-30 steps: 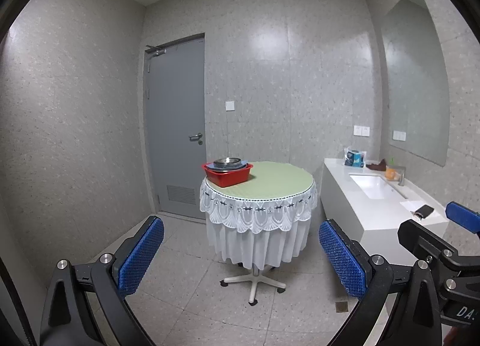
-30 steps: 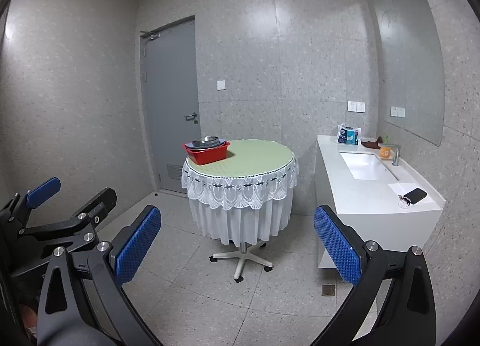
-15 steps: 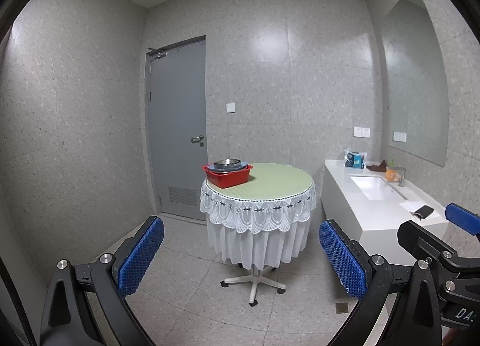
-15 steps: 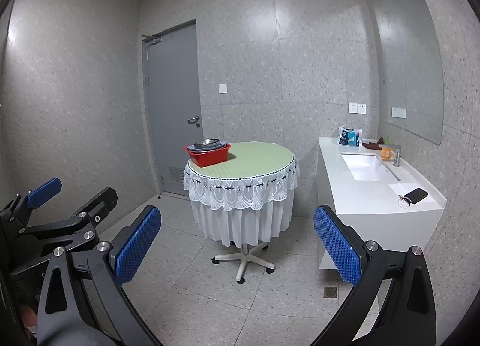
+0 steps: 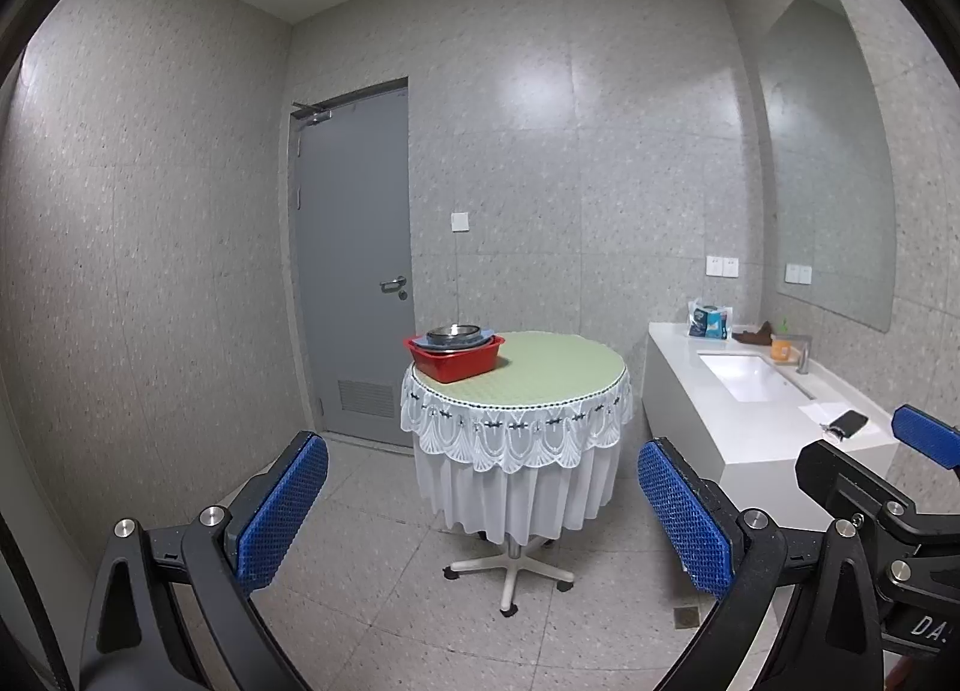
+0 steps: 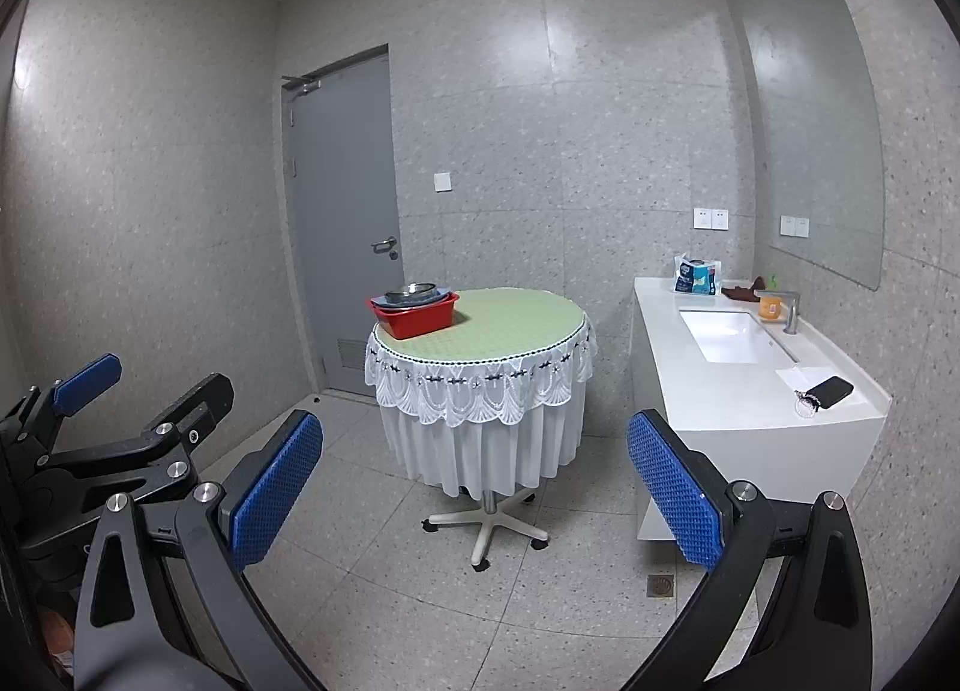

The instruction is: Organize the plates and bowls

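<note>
Both wrist views have tipped slightly downward since a second ago, the round table sitting lower in frame; nothing on it has shifted. Left gripper (image 5: 480,511) and right gripper (image 6: 474,493) are spread wide and empty. A red basin (image 5: 454,358) holding a steel bowl (image 5: 454,332) on stacked plates sits at the tabletop's (image 5: 540,373) far-left edge, well apart, ahead and left of both grippers. I judge the left gripper nearer.

"DA" partly readable on right tongs (image 5: 921,439) body
</note>
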